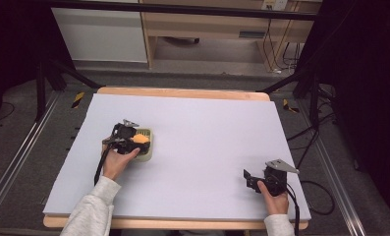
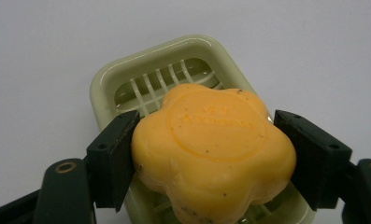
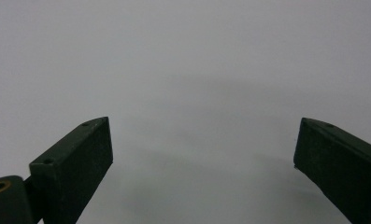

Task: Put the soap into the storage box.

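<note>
1. Soap (image 2: 213,147): waxy, matt orange, smooth with dark specks and an embossed stamp;
2. Soap dish (image 2: 127,70): glossy pale-green plastic, slatted;
3. Left gripper (image 2: 213,154): matt black plastic pads, brass-looking rivets;
4. Bench (image 1: 207,128): matt, smooth pale sheet over light wood edges.

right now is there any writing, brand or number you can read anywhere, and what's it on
Soap, held between the left gripper's fingers over the pale green soap dish: a raised word inside a stamped circle, too soft and blurred to read.
Drawer front under the wooden desk behind the table, high view: a small label, too small to read.
Nothing else carries any text; the right gripper faces bare grey table.
</note>
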The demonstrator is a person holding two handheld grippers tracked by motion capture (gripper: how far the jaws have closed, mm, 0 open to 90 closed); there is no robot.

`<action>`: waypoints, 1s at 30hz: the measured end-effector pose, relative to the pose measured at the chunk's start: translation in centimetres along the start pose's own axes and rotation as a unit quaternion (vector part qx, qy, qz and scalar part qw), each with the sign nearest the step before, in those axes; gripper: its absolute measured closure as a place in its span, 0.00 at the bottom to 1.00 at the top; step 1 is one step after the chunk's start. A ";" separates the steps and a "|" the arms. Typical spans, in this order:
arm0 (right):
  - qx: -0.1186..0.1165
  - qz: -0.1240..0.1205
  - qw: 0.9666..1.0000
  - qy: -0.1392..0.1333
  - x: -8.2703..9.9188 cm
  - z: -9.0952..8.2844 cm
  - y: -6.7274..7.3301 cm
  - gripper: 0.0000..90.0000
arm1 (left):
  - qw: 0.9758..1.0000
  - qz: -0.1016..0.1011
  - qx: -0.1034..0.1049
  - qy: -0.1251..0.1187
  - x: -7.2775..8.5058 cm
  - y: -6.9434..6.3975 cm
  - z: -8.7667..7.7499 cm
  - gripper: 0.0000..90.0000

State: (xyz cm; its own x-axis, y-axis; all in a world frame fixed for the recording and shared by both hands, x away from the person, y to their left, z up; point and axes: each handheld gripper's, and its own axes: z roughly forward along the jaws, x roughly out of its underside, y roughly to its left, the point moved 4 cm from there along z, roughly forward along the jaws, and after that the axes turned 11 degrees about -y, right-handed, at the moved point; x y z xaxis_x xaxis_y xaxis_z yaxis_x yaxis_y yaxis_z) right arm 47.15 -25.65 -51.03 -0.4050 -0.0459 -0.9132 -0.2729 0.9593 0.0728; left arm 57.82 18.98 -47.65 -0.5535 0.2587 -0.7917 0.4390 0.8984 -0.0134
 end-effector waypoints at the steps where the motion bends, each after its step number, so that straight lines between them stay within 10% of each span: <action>1: 0.000 0.000 1.000 0.000 0.0 0.0 0.0 0.06 | 1.000 0.001 0.000 -0.001 0.0 0.0 0.0 0.28; 30: 0.000 0.000 1.000 0.000 0.0 0.0 0.0 0.06 | 1.000 0.005 0.012 -0.012 0.3 -0.2 -0.9 0.20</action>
State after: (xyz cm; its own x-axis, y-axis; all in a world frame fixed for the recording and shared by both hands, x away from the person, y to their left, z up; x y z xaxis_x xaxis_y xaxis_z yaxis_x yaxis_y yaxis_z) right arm 47.14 -25.65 -51.03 -0.4050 -0.0465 -0.9131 -0.2737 0.9591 0.0725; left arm 56.89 19.20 -47.35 -0.5322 0.2594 -0.8059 0.4611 0.8872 -0.0189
